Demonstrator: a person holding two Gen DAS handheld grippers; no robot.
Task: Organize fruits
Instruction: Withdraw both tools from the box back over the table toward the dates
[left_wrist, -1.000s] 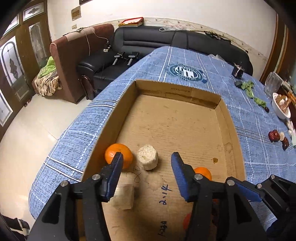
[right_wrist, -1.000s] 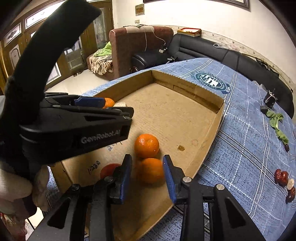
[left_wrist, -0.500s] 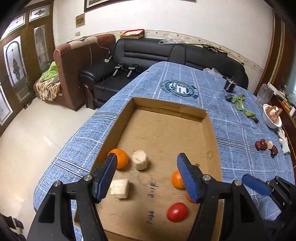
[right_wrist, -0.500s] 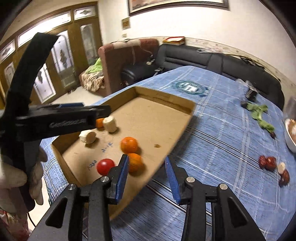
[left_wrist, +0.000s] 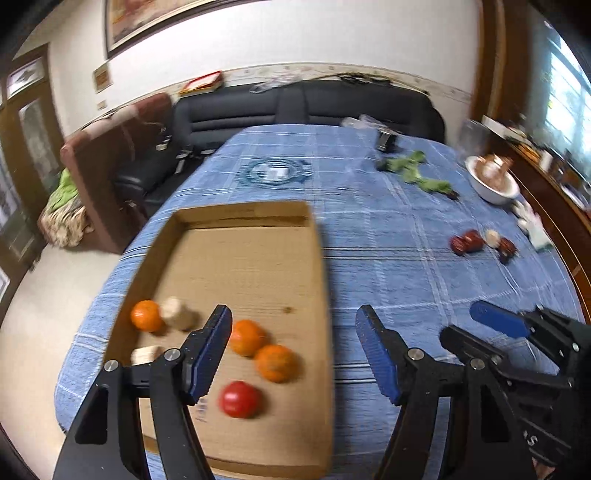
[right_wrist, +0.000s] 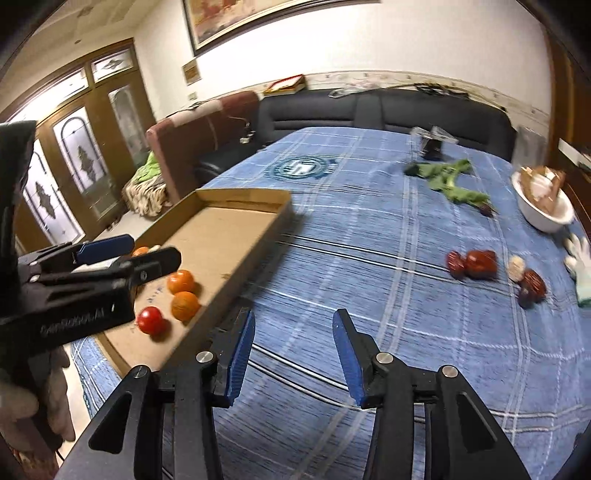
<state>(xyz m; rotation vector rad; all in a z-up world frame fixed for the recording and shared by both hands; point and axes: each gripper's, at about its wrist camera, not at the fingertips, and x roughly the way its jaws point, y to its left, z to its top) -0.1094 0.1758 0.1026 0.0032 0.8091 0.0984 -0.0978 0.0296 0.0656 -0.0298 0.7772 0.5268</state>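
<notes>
A shallow cardboard box (left_wrist: 320, 273) lies on the blue checked tablecloth (left_wrist: 388, 229). Inside it are three oranges (left_wrist: 276, 362), a red tomato (left_wrist: 240, 398) and two pale chunks (left_wrist: 177, 312). My left gripper (left_wrist: 293, 350) hovers open over the box's right rim, with nothing between its fingers. My right gripper (right_wrist: 293, 343) hangs over bare cloth to the right of the box (right_wrist: 236, 236). Its jaws are opening and nothing is between them. Dark red fruits (right_wrist: 476, 264) lie loose on the cloth further to the right. The left gripper (right_wrist: 153, 251) also shows at the left edge of the right wrist view.
At the far right of the table are a white bowl (right_wrist: 545, 210), leafy greens (right_wrist: 448, 177), a white glove (right_wrist: 581, 266) and a small dark object (right_wrist: 432, 147). A black sofa (right_wrist: 369, 110) and a brown armchair (right_wrist: 192, 133) stand beyond the table's far edge.
Both grippers have drawn back, risen and swung right, away from the fruit in the box. Their jaws have widened. The right one has left the orange it stood around.
</notes>
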